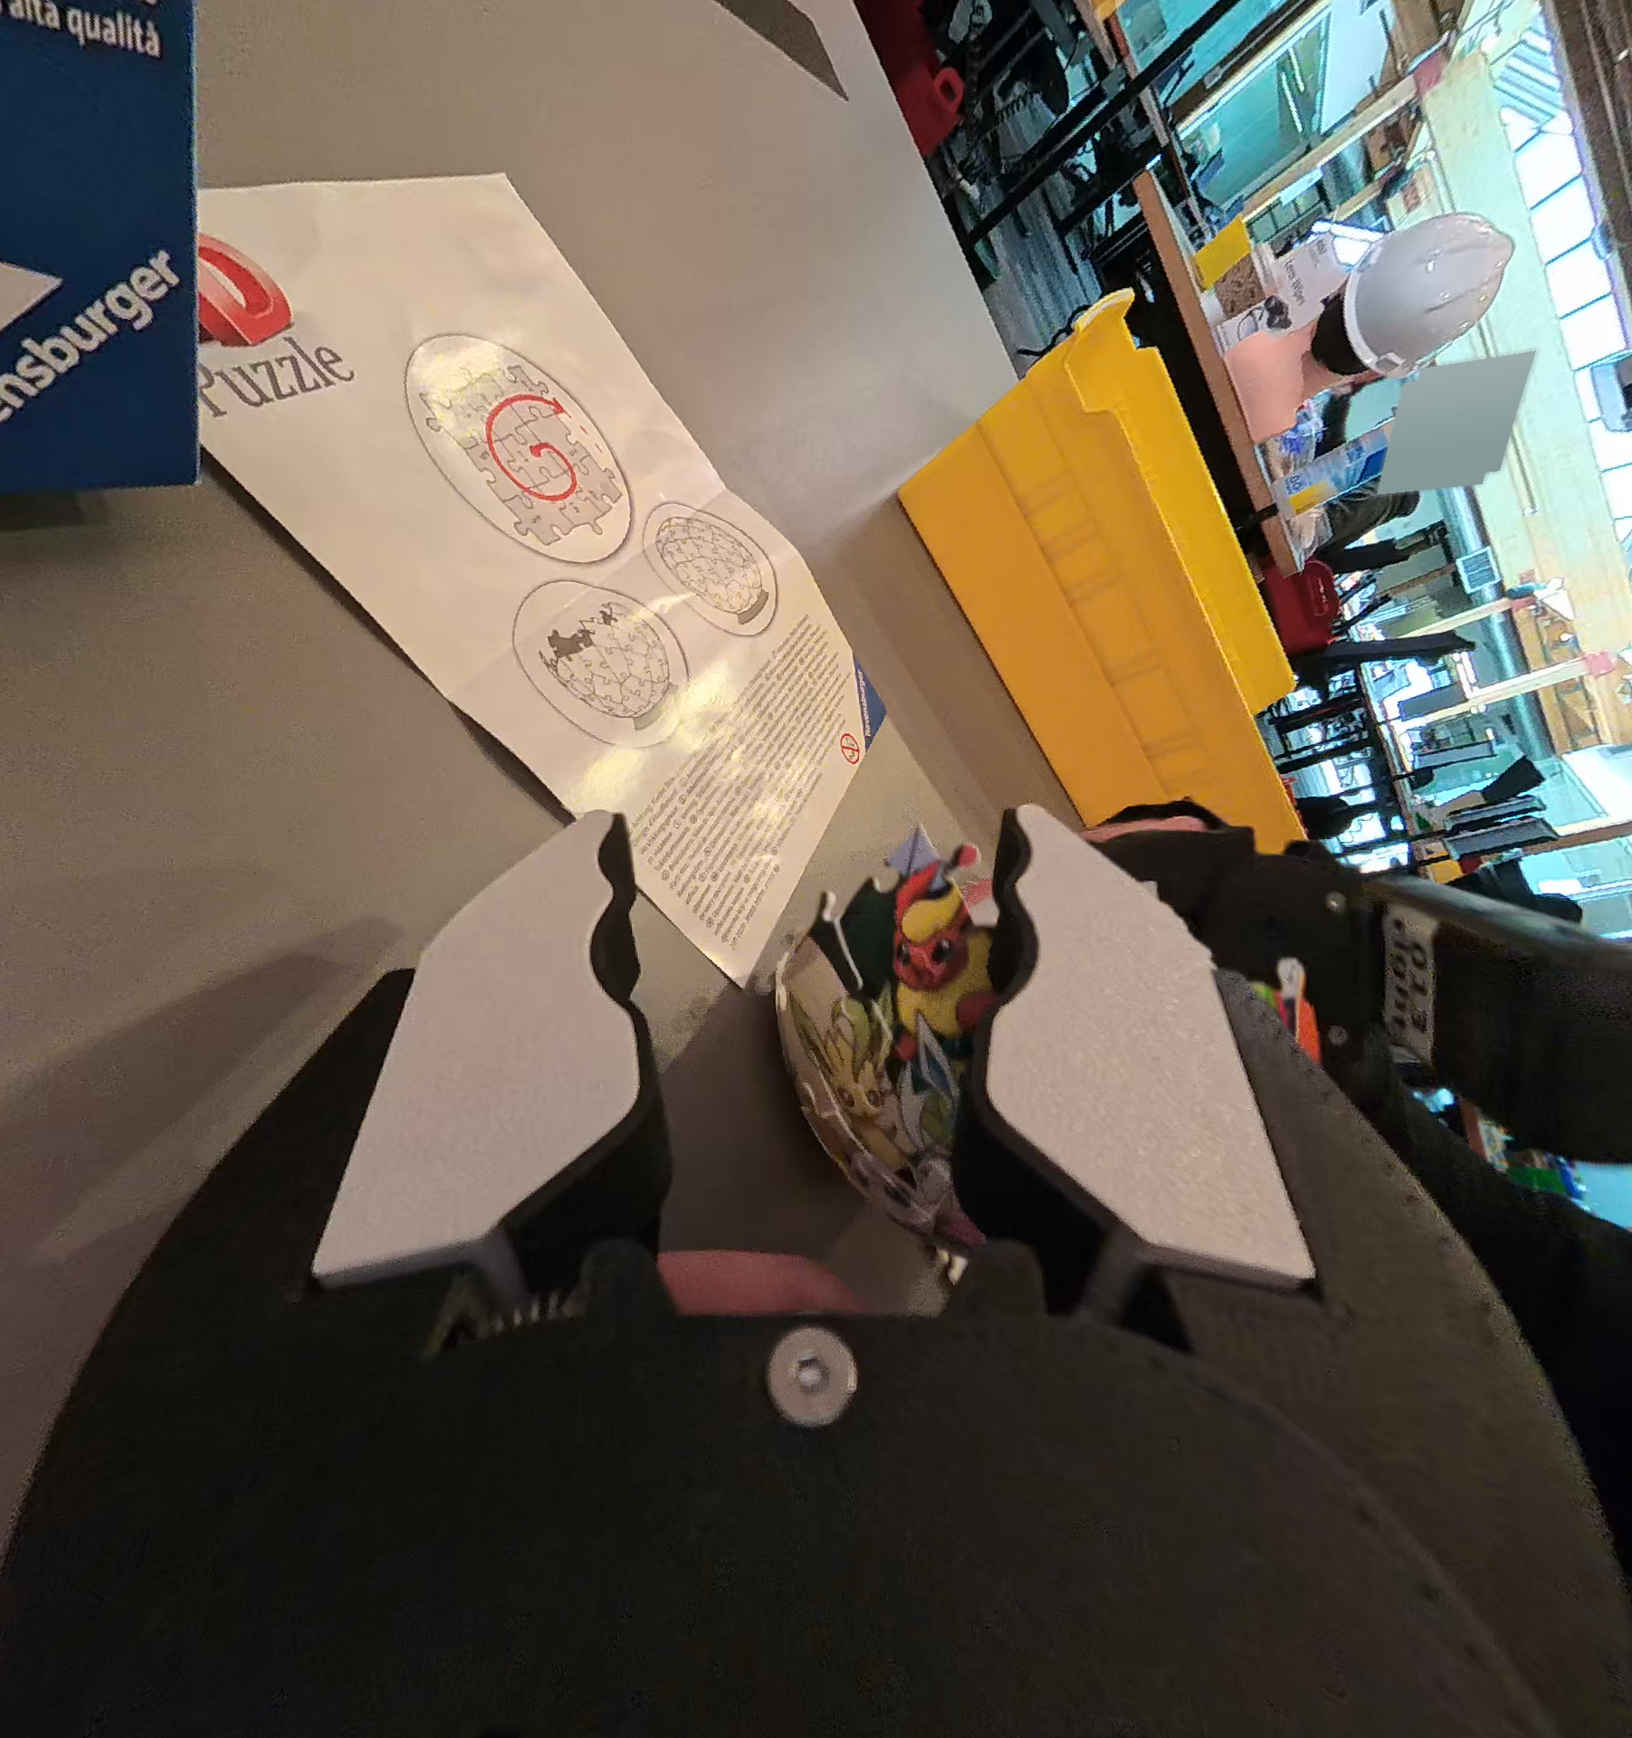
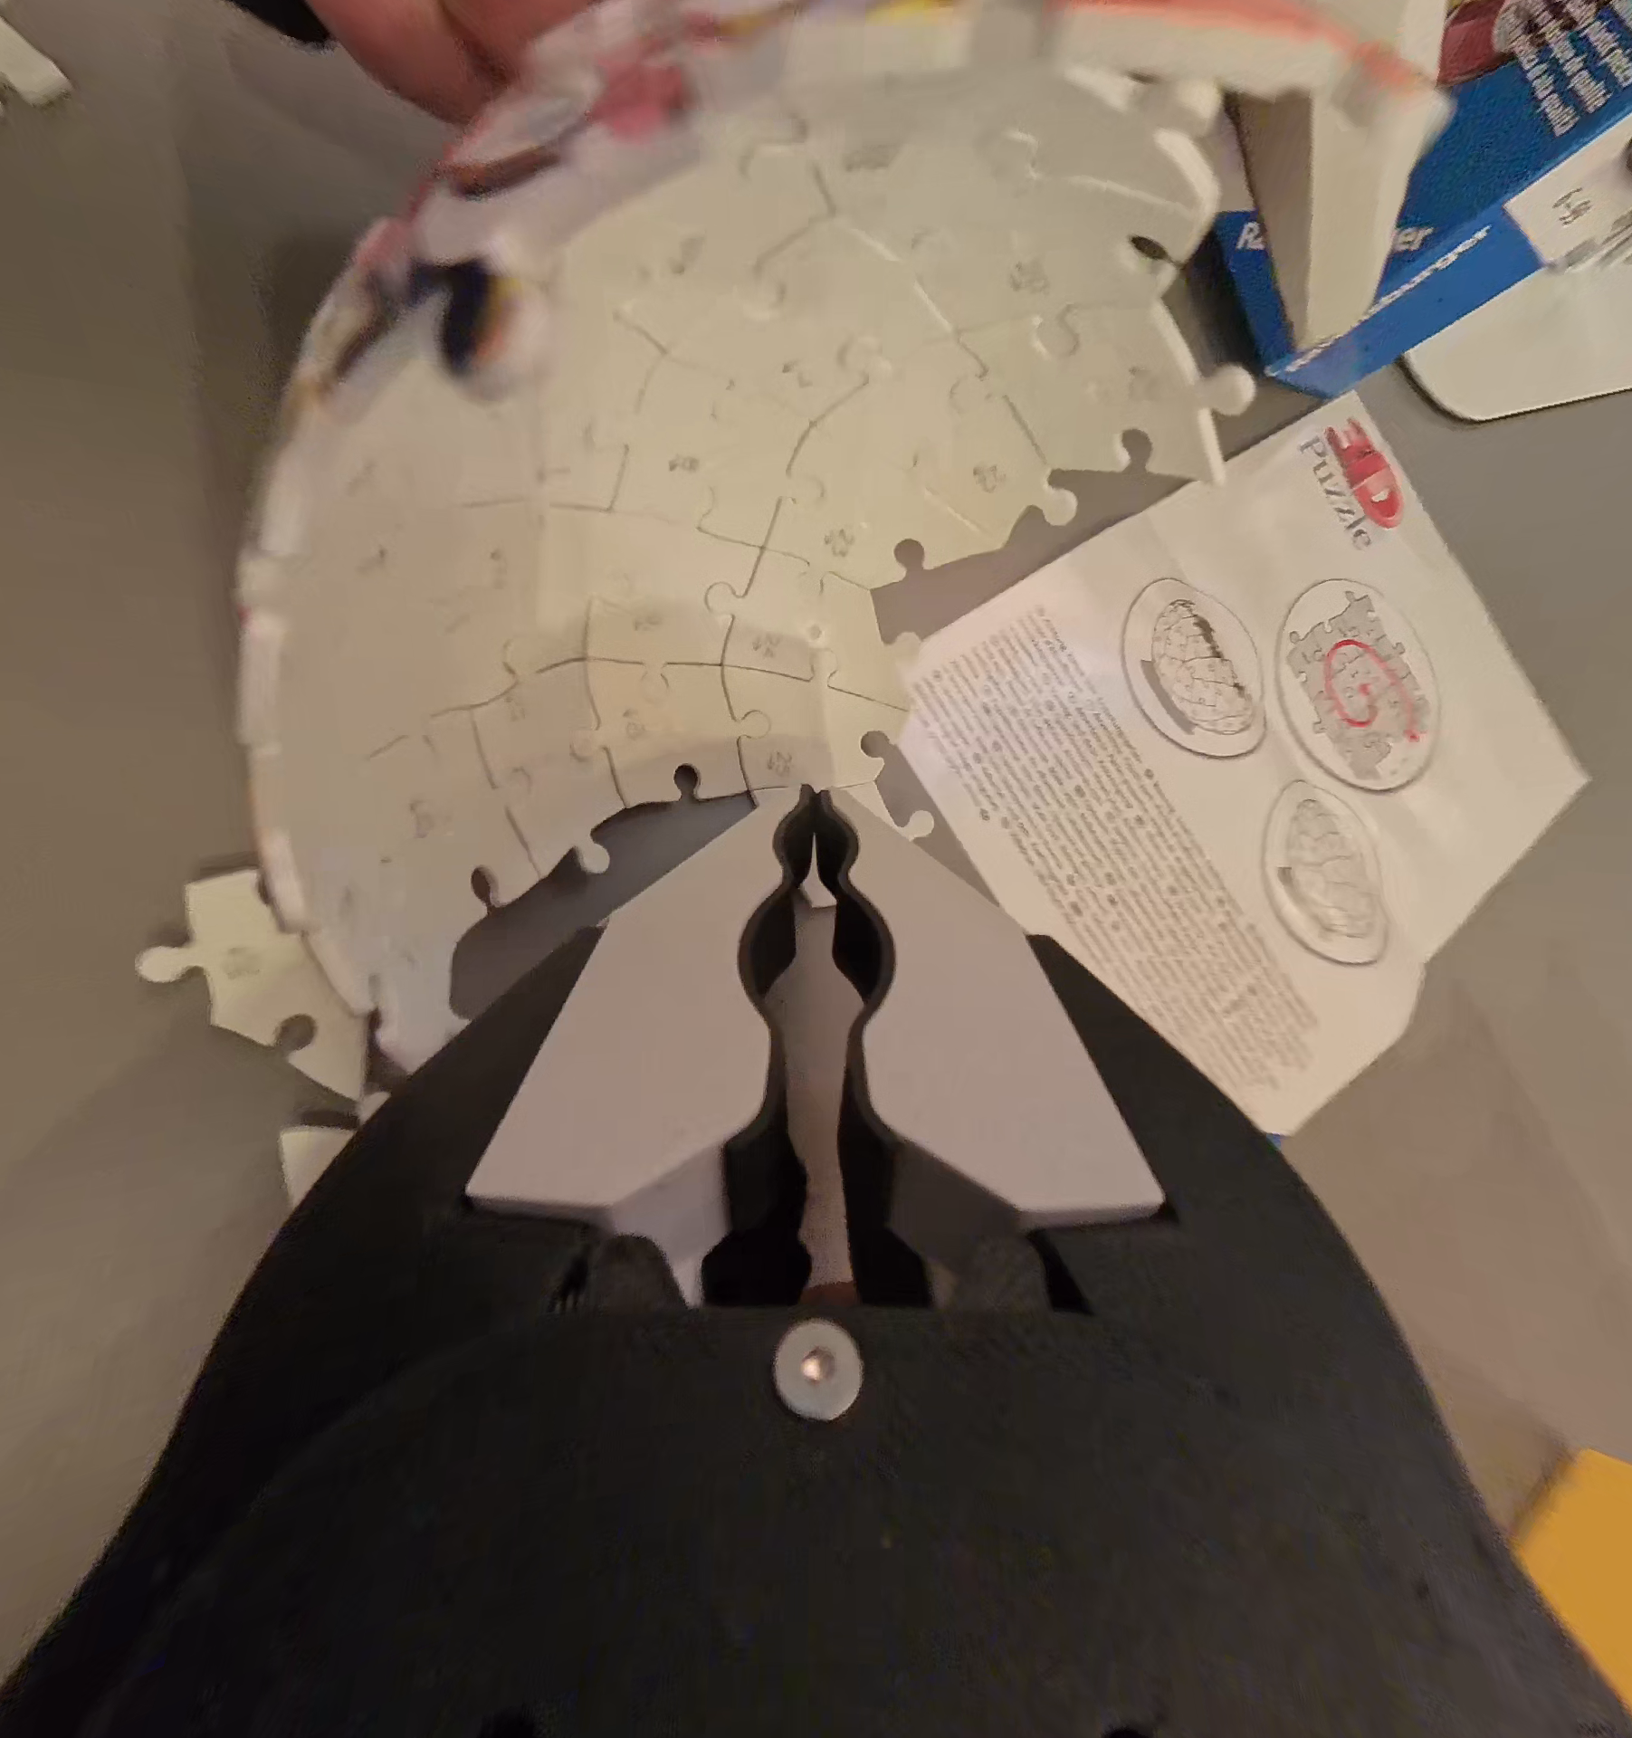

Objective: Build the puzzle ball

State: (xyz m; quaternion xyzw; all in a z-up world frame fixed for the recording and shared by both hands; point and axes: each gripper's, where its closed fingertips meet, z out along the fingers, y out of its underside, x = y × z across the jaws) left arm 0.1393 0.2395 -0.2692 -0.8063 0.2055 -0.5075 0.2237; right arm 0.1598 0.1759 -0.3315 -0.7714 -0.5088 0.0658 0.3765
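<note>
The half-built puzzle ball [image 2: 699, 451] is a curved shell of joined pieces, its white inner side facing the right wrist view. Its printed outer side [image 1: 887, 1063] shows between my left gripper's jaws, close against the right finger [image 1: 1103, 1053]. My left gripper [image 1: 812, 837] is open wide. My right gripper [image 2: 814, 818] is shut on a thin white puzzle piece [image 2: 816, 1157] held edge-on. Its tips are at the shell's jagged lower rim. The right gripper's black body [image 1: 1310, 950] also shows in the left wrist view, just beyond the shell.
The instruction leaflet [image 1: 548, 527] [image 2: 1244, 752] lies on the grey table. The blue puzzle box [image 1: 59, 244] [image 2: 1376, 273] stands beyond it. A yellow bin [image 1: 1113, 602] is at the table's far side. Loose white pieces [image 2: 238, 978] lie left of the shell. A hand [image 2: 417, 47] touches the shell's top. About 10 cm separates my left fingertips from my right.
</note>
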